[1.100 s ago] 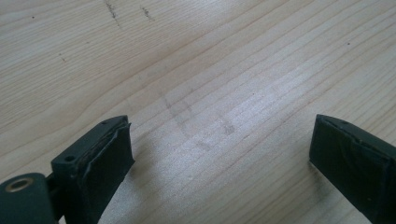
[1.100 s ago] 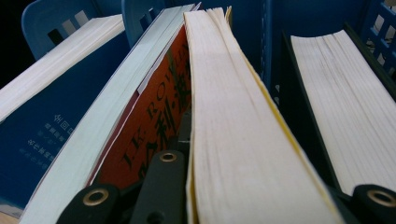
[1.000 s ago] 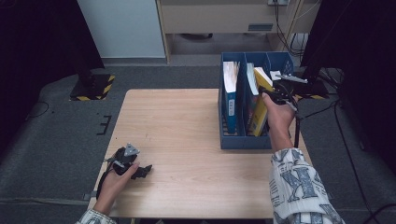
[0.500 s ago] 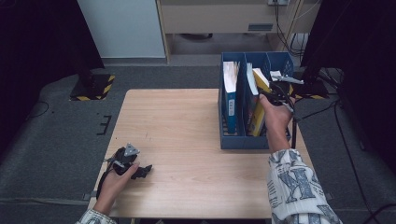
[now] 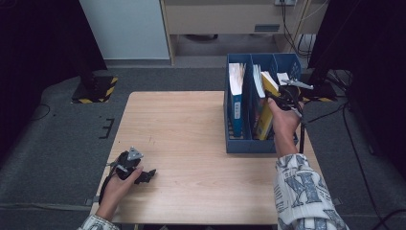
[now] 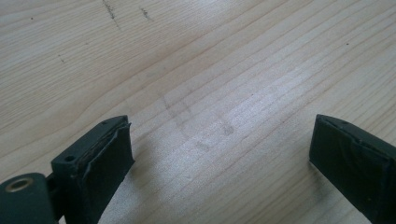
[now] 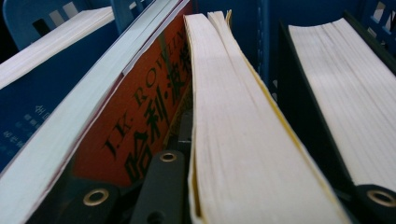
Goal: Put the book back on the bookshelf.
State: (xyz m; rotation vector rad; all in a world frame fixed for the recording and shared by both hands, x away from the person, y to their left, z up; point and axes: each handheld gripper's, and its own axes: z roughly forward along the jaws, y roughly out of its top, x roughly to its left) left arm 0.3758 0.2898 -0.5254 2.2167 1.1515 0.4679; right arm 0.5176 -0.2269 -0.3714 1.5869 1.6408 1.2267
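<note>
Gripping a yellow-covered book (image 7: 243,140) between the jaws of our right gripper (image 5: 283,97), we are holding it by its top edge inside the blue file holder (image 5: 249,143) at the far right of the table (image 5: 191,143). In the right gripper view, the book's cream page block is running straight up from between our fingers (image 7: 161,186), with one black jaw pressed against its left face and the other sitting at its right, so the jaws are clamped narrow on the book. Just left of our fingers, an orange-covered book (image 7: 140,116) is leaning against the one we are holding, its printed cover facing the jaw. Farther left of that, a blue-covered book (image 7: 42,107) is standing in the next compartment. To the right of our fingers, beyond a blue divider, another thick book (image 7: 345,93) with a dark cover is showing its pale page edges.

In the high view, the held book is tilting in the middle compartment, its top under our right hand.

Our left gripper (image 5: 136,170) is resting on the near left part of the table, well apart from the holder. In the left gripper view, its two black fingers (image 6: 100,158) are standing wide apart, with bare wood grain between them and nothing held.
</note>
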